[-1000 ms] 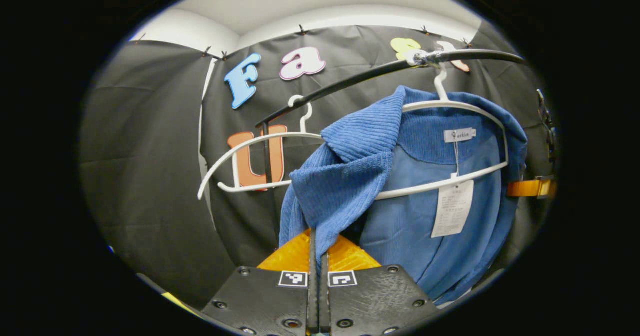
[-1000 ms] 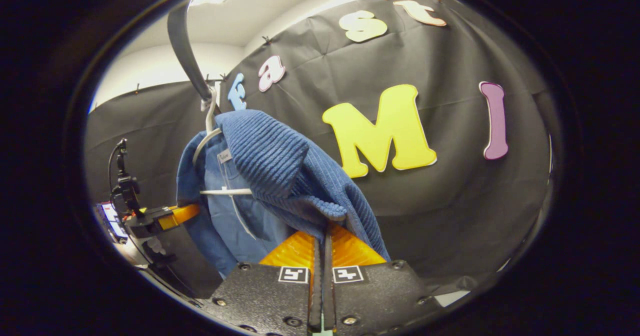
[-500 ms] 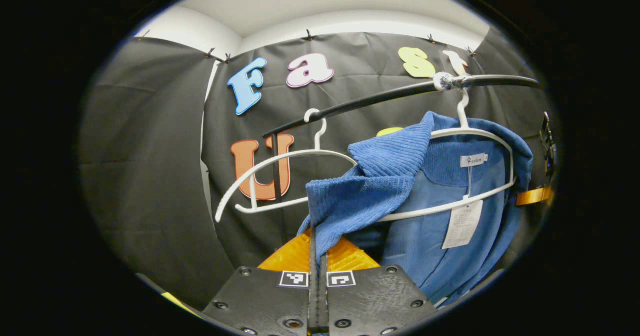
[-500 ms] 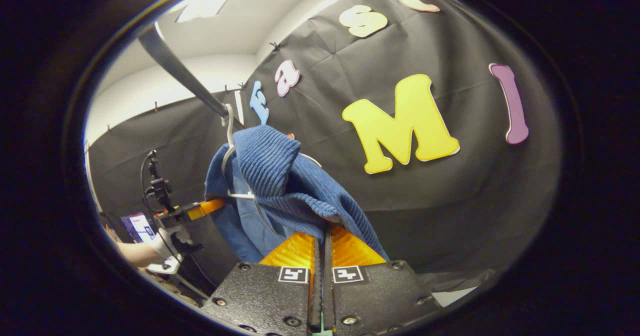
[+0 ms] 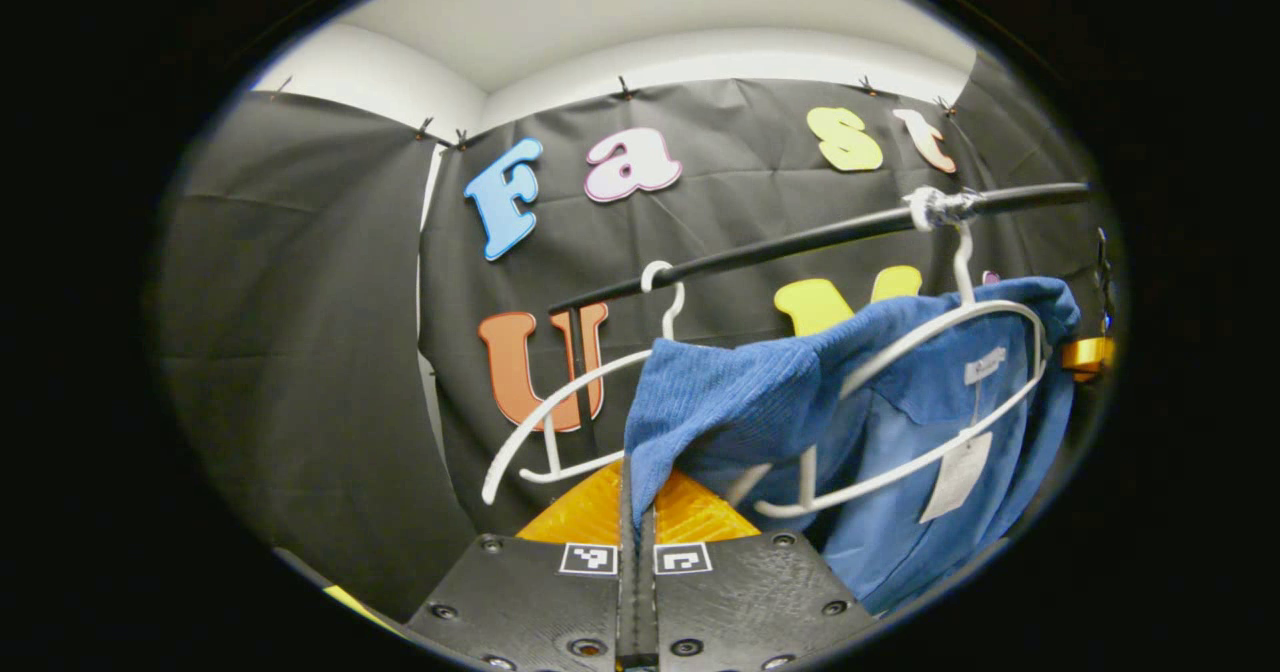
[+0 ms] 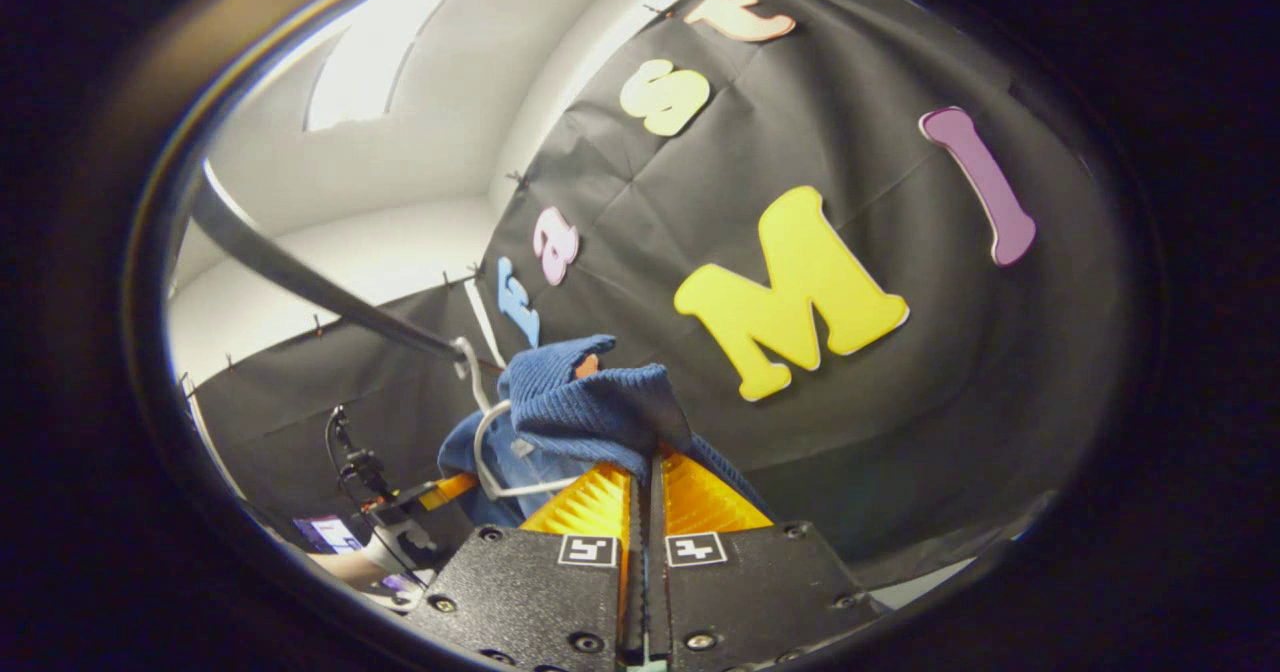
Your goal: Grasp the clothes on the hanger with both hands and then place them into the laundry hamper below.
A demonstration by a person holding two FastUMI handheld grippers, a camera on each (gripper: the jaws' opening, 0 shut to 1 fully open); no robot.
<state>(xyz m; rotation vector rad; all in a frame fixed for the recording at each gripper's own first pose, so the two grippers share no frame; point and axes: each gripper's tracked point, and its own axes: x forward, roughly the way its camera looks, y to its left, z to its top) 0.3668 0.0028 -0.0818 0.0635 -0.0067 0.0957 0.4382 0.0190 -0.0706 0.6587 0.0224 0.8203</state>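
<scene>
I can read no words here. The small white neck label sewn inside the blue garment and the white paper tag hanging below it both carry print too small and blurred to make out. My own claws each bear two square black-and-white marker patterns, which are codes, not text.

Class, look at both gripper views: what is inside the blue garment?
A white hanger runs through the blue garment, with a paper tag dangling inside. Cloth covers the hanger's shoulder ends.
</scene>
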